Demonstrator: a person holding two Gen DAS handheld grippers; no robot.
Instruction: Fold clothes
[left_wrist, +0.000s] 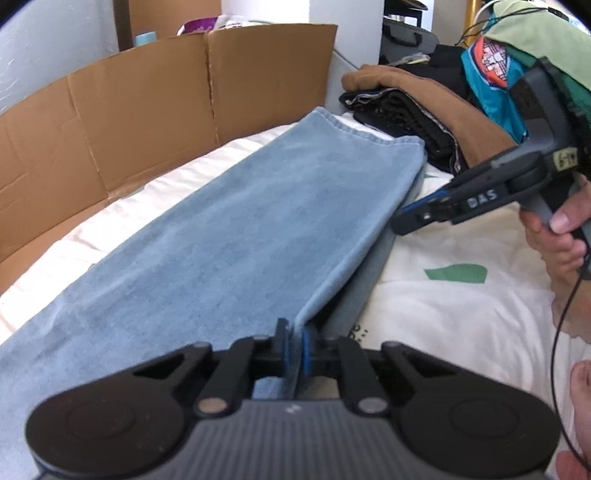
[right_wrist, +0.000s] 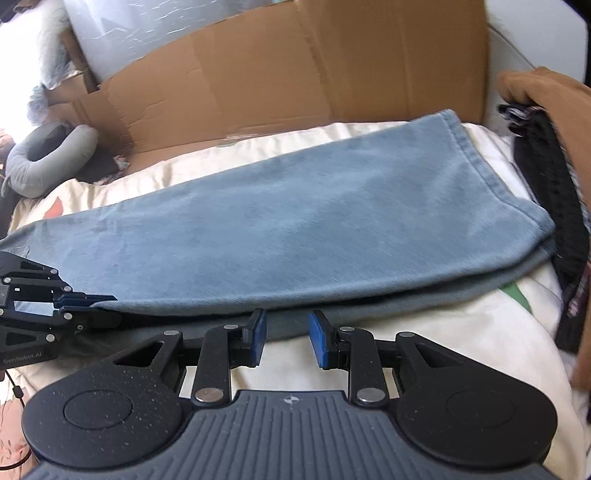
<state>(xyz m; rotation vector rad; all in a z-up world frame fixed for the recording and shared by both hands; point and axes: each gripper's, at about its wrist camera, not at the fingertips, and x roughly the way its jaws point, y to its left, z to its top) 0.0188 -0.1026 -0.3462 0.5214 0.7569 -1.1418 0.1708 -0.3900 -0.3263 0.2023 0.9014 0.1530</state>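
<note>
Light blue jeans (left_wrist: 236, 221) lie folded lengthwise, one leg on the other, on the white bedsheet (left_wrist: 461, 321); they also show in the right wrist view (right_wrist: 295, 221). My left gripper (left_wrist: 294, 347) is shut on the near edge of the jeans' upper layer; it shows at the left of the right wrist view (right_wrist: 105, 300). My right gripper (right_wrist: 286, 338) is open and empty, its blue pads just short of the jeans' near edge. In the left wrist view it (left_wrist: 400, 214) sits at the jeans' right edge.
A flattened cardboard sheet (left_wrist: 147, 110) stands along the far side of the bed. A stack of folded dark and brown clothes (left_wrist: 413, 110) lies beyond the jeans' hems, also in the right wrist view (right_wrist: 554, 184). A grey neck pillow (right_wrist: 48, 158) lies far left.
</note>
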